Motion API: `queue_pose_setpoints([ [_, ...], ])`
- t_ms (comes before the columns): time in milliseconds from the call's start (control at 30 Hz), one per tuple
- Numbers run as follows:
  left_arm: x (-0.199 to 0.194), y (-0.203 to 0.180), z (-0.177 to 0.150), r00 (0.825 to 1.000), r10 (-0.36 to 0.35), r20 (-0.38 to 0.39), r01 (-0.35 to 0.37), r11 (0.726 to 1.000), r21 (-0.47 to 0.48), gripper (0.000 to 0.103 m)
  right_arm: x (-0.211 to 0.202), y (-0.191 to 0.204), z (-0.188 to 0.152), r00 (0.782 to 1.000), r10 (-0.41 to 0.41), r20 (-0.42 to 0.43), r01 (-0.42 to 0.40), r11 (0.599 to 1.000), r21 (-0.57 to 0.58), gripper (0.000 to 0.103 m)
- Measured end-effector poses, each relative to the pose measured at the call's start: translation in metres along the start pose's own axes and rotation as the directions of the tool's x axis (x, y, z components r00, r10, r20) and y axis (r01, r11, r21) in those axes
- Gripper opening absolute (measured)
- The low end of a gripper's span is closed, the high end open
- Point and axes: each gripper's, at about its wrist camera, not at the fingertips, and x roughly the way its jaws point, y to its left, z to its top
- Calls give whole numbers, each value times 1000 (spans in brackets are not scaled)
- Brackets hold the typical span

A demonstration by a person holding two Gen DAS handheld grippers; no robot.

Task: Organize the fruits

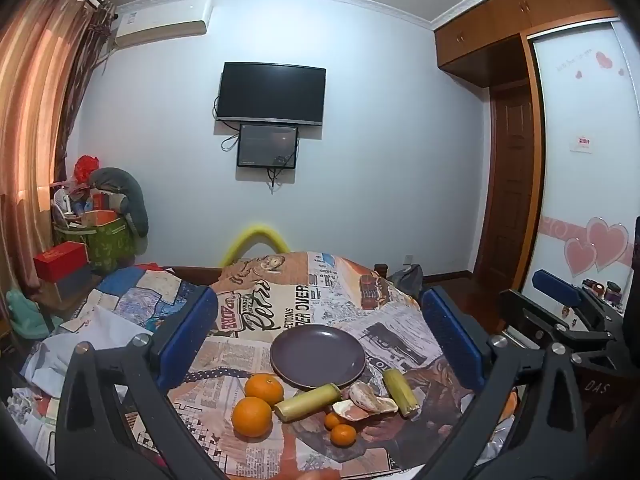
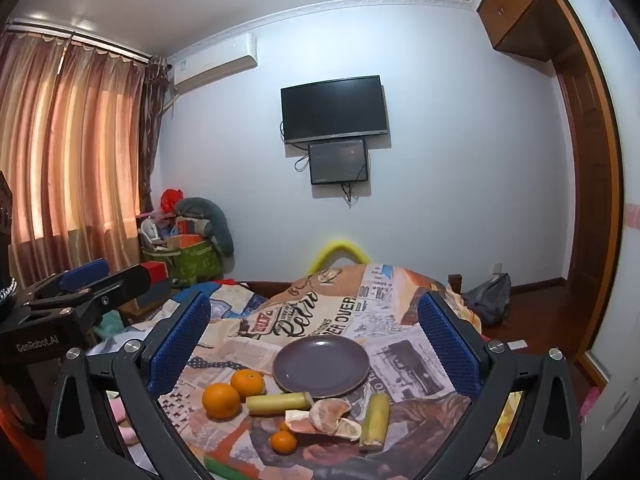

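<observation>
An empty purple plate [image 1: 318,354] [image 2: 321,366] lies on a bed covered with a newspaper-print cloth [image 1: 280,300]. In front of it lie two large oranges [image 1: 252,416] [image 2: 221,400], two pale green cane pieces [image 1: 308,402] [image 2: 279,403], a partly peeled orange on its peel [image 1: 366,400] [image 2: 326,420] and two small tangerines [image 1: 343,435] [image 2: 283,441]. My left gripper [image 1: 320,344] is open and empty above the fruit. My right gripper [image 2: 316,344] is open and empty too. Each gripper shows at the edge of the other's view.
A wall with a TV [image 1: 271,93] stands behind the bed. Boxes and bags [image 1: 96,232] pile up at the left by the curtain [image 2: 72,152]. A wardrobe and door [image 1: 516,184] are on the right. A grey bag [image 2: 490,300] lies on the floor.
</observation>
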Motion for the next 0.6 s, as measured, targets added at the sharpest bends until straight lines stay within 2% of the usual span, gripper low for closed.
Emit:
queue_pose_setpoints([
  [600, 4, -4, -2, 1000, -19, -6, 19, 1000, -6, 103, -4, 0, 1, 1000, -2, 0, 2, 1000, 4, 103],
])
